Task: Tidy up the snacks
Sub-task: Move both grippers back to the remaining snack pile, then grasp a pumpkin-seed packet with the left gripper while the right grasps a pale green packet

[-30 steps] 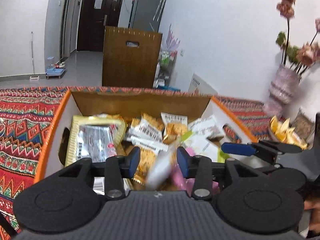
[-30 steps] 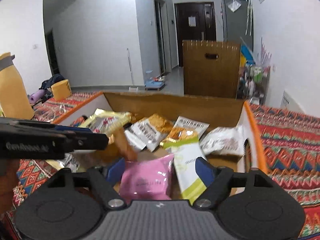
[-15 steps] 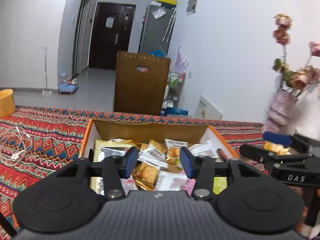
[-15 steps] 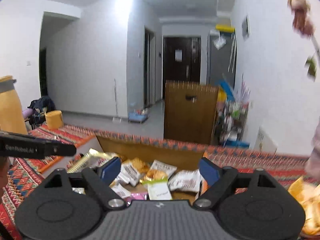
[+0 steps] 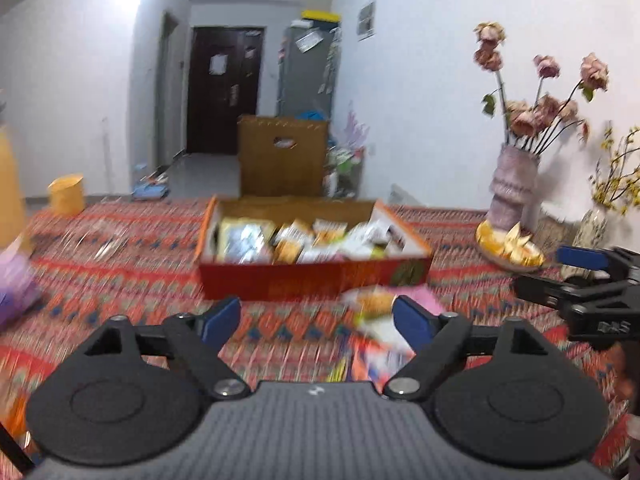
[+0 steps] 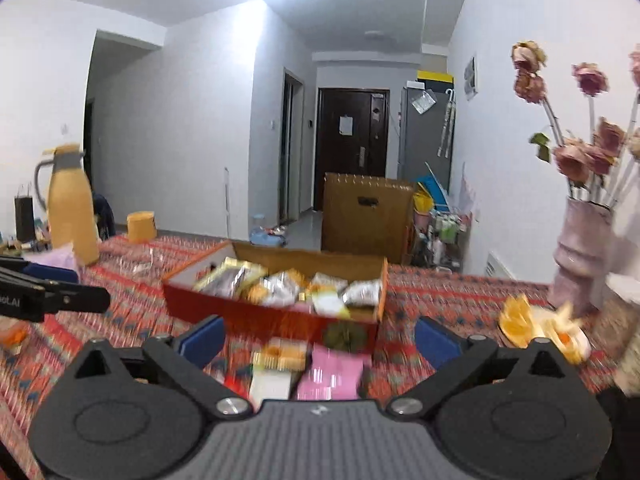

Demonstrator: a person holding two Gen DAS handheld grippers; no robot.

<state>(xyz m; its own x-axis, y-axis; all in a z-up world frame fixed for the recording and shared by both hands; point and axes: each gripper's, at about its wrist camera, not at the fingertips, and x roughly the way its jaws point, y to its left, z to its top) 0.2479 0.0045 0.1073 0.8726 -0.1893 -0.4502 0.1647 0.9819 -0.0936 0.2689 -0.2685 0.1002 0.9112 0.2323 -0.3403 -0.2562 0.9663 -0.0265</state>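
Both grippers, left (image 5: 316,322) and right (image 6: 320,340), jaws opening, nothing gripped. Several packets (image 6: 308,368) lie before the box (image 6: 276,316). Step: fetching more; next needs lowering onto one.

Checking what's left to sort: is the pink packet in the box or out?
Out: the pink packet lies on the tablecloth before the box.

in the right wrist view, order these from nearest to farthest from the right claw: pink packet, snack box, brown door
1. pink packet, on the cloth just ahead of the right claw
2. snack box, mid-table behind it
3. brown door, far down the hallway
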